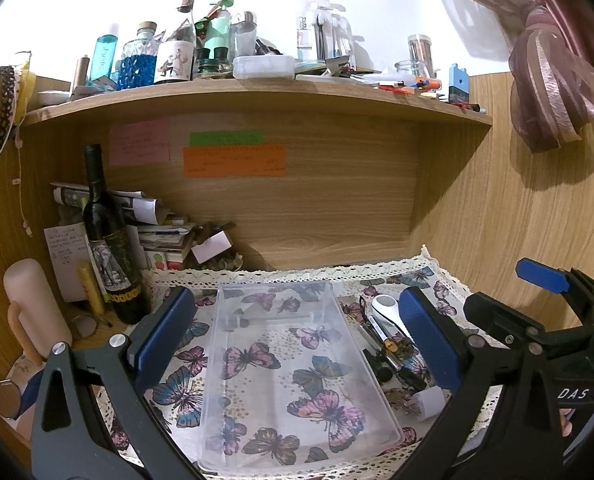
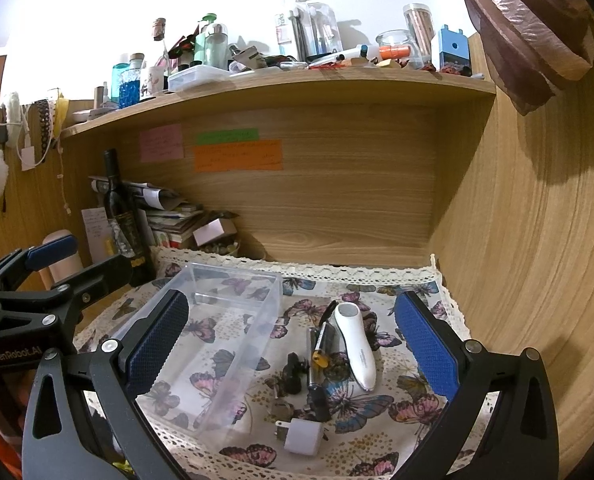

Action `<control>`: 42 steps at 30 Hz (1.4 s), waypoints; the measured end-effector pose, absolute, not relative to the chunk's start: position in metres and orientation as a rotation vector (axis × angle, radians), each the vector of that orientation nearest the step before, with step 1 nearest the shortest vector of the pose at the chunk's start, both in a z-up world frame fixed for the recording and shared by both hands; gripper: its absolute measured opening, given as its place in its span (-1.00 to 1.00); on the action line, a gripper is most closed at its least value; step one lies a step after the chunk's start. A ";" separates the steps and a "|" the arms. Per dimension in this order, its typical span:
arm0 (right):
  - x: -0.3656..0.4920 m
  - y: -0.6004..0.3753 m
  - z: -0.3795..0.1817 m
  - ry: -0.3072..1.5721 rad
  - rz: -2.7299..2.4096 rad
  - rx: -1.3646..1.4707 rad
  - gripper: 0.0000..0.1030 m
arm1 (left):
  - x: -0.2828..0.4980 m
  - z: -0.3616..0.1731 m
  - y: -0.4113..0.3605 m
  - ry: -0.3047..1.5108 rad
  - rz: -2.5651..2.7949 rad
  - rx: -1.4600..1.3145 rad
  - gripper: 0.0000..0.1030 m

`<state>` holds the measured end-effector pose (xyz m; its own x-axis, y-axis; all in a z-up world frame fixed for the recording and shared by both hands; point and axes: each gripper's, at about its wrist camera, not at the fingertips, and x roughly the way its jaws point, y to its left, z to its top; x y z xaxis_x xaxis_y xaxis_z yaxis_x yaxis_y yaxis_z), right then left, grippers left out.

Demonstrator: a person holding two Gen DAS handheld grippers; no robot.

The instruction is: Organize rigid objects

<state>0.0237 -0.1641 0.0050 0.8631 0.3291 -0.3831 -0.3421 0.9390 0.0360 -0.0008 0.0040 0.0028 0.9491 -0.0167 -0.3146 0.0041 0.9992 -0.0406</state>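
Showing white charger fully, left view half-hiding it

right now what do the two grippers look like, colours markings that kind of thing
Both are alike: black angular plastic frames with silver screw heads and triangular cut-outs, each finger faced with a blue textured pad. The left gripper shows "GenRobot.AI" in grey lettering on its body in the right wrist view; the right gripper shows "DAS" in the left wrist view. No cables or sleeves show.

right tool: spread wide, nothing gripped | clear bin: left on butterfly cloth | white device, charger plug, pens: beside bin
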 end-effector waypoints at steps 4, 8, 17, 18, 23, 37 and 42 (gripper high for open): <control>0.024 -0.164 0.005 0.396 0.353 -0.033 1.00 | -0.001 0.002 0.003 0.320 -0.012 -0.039 1.00; 0.026 -0.162 0.006 0.399 0.355 -0.036 1.00 | 0.000 0.002 0.004 0.326 -0.015 -0.035 1.00; 0.040 -0.165 -0.002 0.445 0.377 -0.038 1.00 | 0.014 -0.008 0.025 0.411 -0.006 -0.041 0.58; 0.044 -0.166 -0.004 0.456 0.372 -0.037 0.99 | 0.017 -0.010 0.029 0.426 0.001 -0.045 0.56; 0.065 -0.175 -0.018 0.545 0.342 -0.015 0.64 | 0.035 -0.026 0.056 0.531 0.029 -0.053 0.20; 0.134 -0.190 -0.060 0.777 0.274 -0.029 0.05 | 0.097 -0.088 0.094 0.879 -0.026 -0.104 -0.31; 0.167 -0.190 -0.083 0.878 0.252 -0.021 -0.08 | 0.113 -0.105 0.096 0.959 -0.063 -0.133 -0.61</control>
